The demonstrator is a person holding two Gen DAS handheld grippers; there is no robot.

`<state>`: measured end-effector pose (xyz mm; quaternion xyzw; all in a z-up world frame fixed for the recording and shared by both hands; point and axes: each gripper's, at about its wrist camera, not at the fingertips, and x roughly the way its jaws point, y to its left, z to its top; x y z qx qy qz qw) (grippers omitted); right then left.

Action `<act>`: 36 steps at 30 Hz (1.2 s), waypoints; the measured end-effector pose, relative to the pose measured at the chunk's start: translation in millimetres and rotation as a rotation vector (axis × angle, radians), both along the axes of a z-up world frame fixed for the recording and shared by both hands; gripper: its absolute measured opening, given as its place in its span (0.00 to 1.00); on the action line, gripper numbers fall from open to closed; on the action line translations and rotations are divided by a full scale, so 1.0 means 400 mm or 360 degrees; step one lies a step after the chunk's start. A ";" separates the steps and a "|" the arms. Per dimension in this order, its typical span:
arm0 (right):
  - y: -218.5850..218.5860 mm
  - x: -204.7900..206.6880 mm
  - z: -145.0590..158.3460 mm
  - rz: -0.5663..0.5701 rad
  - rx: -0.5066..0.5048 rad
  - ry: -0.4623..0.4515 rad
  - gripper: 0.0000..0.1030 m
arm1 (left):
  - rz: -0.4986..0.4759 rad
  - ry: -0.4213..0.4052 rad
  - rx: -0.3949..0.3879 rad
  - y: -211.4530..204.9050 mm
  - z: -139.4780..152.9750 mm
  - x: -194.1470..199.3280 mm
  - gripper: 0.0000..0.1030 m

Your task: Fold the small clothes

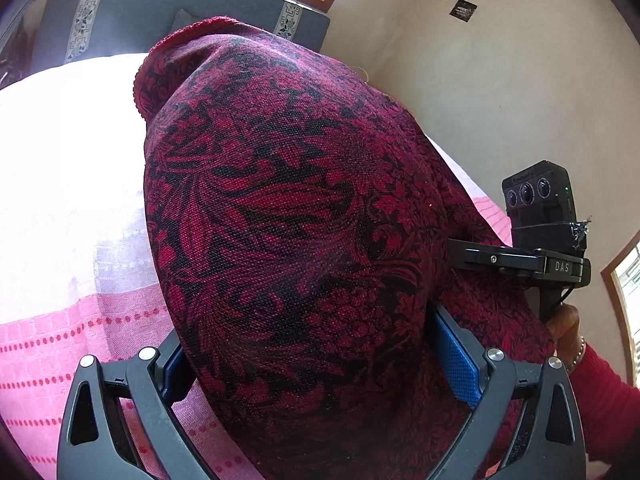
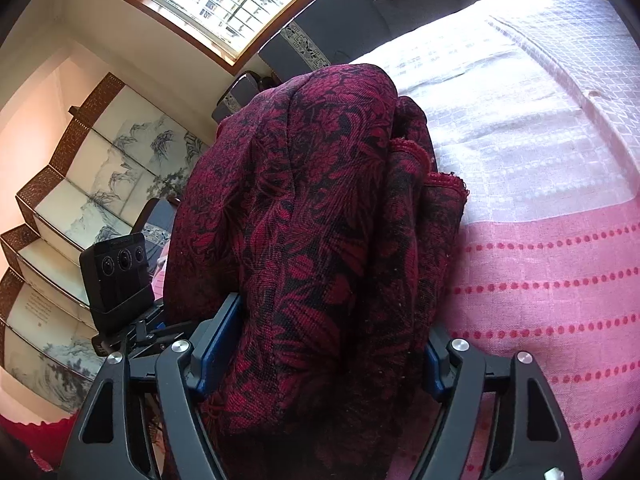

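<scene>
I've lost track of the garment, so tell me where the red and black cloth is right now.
The red and black cloth fills the middle of both wrist views, bunched between the left gripper and the right gripper, above the pink bedcover.

- Your left gripper (image 1: 316, 356) has its two fingers spread wide, with the dark red floral garment (image 1: 304, 216) bulging up between them.
- The blue pads (image 1: 456, 360) sit against the cloth on either side; the right one shows clearly, the left is mostly hidden.
- The garment fills the middle of your view, its red knitted hem (image 1: 192, 30) at the top.
- Under it lies a pink and white bedspread (image 1: 60, 240), washed out by light on the left.
- Your right gripper (image 1: 540, 236) shows at the far right edge of the garment, your right hand (image 1: 566, 320) below it; its fingers are hidden.
</scene>
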<state>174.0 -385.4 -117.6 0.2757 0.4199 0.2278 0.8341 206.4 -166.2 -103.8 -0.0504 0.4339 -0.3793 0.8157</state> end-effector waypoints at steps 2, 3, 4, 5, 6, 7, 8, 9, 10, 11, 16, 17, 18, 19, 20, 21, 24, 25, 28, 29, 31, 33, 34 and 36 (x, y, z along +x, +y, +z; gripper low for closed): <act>0.005 -0.009 0.006 -0.0027 -0.0030 -0.0021 0.50 | 0.0025 -0.0064 0.0039 -0.014 0.008 -0.021 0.85; 0.012 -0.014 0.013 -0.0031 -0.0068 -0.0045 0.48 | 0.0037 -0.0096 0.0064 -0.021 0.012 -0.031 0.82; 0.020 -0.018 0.019 -0.0035 -0.0108 -0.0064 0.48 | 0.0047 -0.0125 0.0082 -0.026 0.015 -0.041 0.80; 0.026 -0.021 0.023 -0.0039 -0.0137 -0.0078 0.47 | 0.0055 -0.0151 0.0089 -0.030 0.017 -0.049 0.79; 0.029 -0.022 0.026 -0.0042 -0.0146 -0.0085 0.47 | 0.0063 -0.0171 0.0092 -0.032 0.020 -0.056 0.77; 0.029 -0.024 0.027 -0.0044 -0.0142 -0.0092 0.46 | 0.0070 -0.0186 0.0095 -0.033 0.022 -0.062 0.75; 0.028 -0.027 0.029 -0.0047 -0.0137 -0.0101 0.45 | 0.0077 -0.0200 0.0100 -0.036 0.024 -0.070 0.74; 0.028 -0.030 0.031 -0.0053 -0.0134 -0.0107 0.45 | 0.0084 -0.0212 0.0106 -0.035 0.025 -0.077 0.73; 0.028 -0.032 0.032 -0.0062 -0.0132 -0.0110 0.44 | 0.0094 -0.0225 0.0115 -0.037 0.026 -0.084 0.72; 0.031 -0.035 0.034 -0.0072 -0.0134 -0.0114 0.44 | 0.0102 -0.0240 0.0125 -0.038 0.027 -0.092 0.72; 0.031 -0.057 0.038 -0.0111 -0.0129 -0.0128 0.41 | 0.0129 -0.0316 0.0188 -0.047 0.032 -0.136 0.70; 0.032 -0.060 0.039 -0.0116 -0.0127 -0.0127 0.41 | 0.0135 -0.0313 0.0191 -0.049 0.032 -0.147 0.70; 0.033 -0.062 0.041 -0.0118 -0.0124 -0.0125 0.41 | 0.0141 -0.0306 0.0191 -0.048 0.032 -0.153 0.69; 0.034 -0.067 0.042 -0.0119 -0.0123 -0.0125 0.41 | 0.0147 -0.0298 0.0189 -0.046 0.033 -0.158 0.69; 0.038 -0.071 0.045 -0.0120 -0.0123 -0.0127 0.40 | 0.0154 -0.0292 0.0189 -0.045 0.037 -0.162 0.69; 0.040 -0.073 0.048 -0.0119 -0.0124 -0.0129 0.40 | 0.0157 -0.0287 0.0195 -0.042 0.044 -0.155 0.68; 0.046 -0.092 0.052 -0.0122 -0.0129 -0.0134 0.39 | 0.0168 -0.0290 0.0221 -0.035 0.060 -0.148 0.67; 0.048 -0.095 0.054 -0.0123 -0.0123 -0.0134 0.39 | 0.0172 -0.0291 0.0228 -0.034 0.065 -0.151 0.67; 0.057 -0.097 0.062 -0.0123 -0.0112 -0.0140 0.39 | 0.0185 -0.0298 0.0247 -0.038 0.091 -0.156 0.66; 0.057 -0.101 0.063 -0.0122 -0.0107 -0.0143 0.39 | 0.0191 -0.0305 0.0253 -0.044 0.102 -0.161 0.66; 0.064 -0.104 0.068 -0.0119 -0.0097 -0.0147 0.39 | 0.0200 -0.0323 0.0266 -0.050 0.117 -0.168 0.66; 0.070 -0.110 0.073 -0.0116 -0.0085 -0.0153 0.39 | 0.0211 -0.0338 0.0273 -0.043 0.126 -0.183 0.66; 0.073 -0.113 0.075 -0.0114 -0.0078 -0.0154 0.38 | 0.0217 -0.0346 0.0275 -0.040 0.134 -0.190 0.66; 0.082 -0.123 0.082 -0.0111 -0.0071 -0.0162 0.38 | 0.0228 -0.0363 0.0281 -0.031 0.143 -0.199 0.66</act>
